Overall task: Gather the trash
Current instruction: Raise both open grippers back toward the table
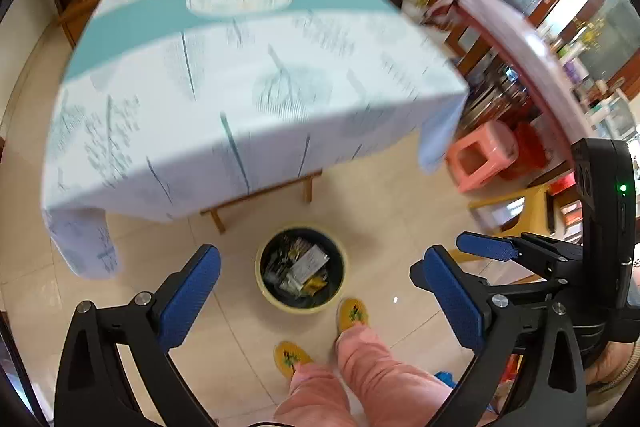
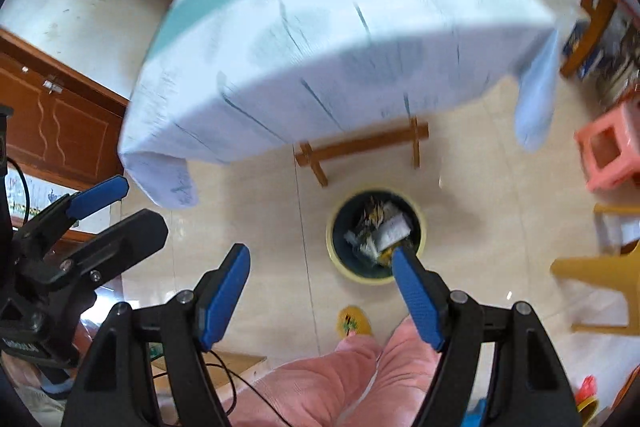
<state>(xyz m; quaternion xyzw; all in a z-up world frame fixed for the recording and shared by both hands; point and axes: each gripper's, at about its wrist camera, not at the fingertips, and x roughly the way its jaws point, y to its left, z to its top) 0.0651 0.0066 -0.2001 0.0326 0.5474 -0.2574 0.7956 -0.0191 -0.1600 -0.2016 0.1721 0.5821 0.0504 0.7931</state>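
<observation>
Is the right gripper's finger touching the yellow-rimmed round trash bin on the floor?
Apart. In the left wrist view the yellow-rimmed round trash bin sits on the floor clear of both grippers; the right gripper only overlaps it in its own view, jaws open and empty.

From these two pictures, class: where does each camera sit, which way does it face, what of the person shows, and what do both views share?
Left wrist: rides the left gripper, jaws open, looking steeply down at the trash bin on the floor and the clothed table; pink trouser legs, yellow slippers and the right gripper show.
Right wrist: rides the right gripper, jaws open and empty, looking down likewise; pink legs, one slipper and the left gripper show.
Shared: bin, table, pink stool.
</observation>
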